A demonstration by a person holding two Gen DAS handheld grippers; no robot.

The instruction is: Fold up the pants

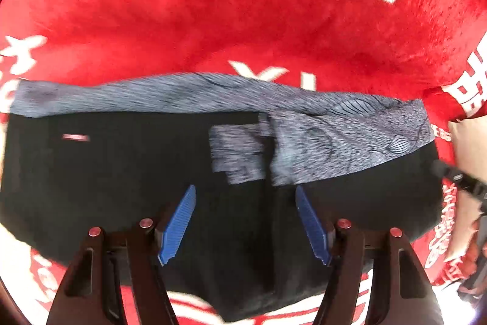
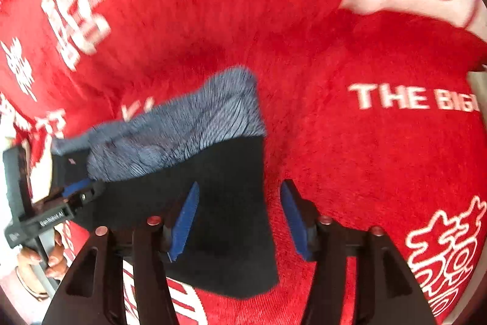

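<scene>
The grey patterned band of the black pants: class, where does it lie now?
The grey patterned band runs along the far edge of the black pants on the red plush blanket, beyond both grippers.

Black left gripper point(image 1: 245, 197) and right gripper point(image 2: 240, 192) — ribbed blue pads, red-capped pivot screws

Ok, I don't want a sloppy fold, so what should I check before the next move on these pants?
1. Pants lie flat on the red blanket: ok.
2. Patterned band smooth: not ok, a flap is turned over near the middle.
3. Left gripper open, nothing pinched: ok.
4. Right gripper open, straddling the pants' edge: ok.
5. Grippers clear of each other: ok, at opposite ends.
6. Fabric bunched underneath: cannot tell.
</scene>
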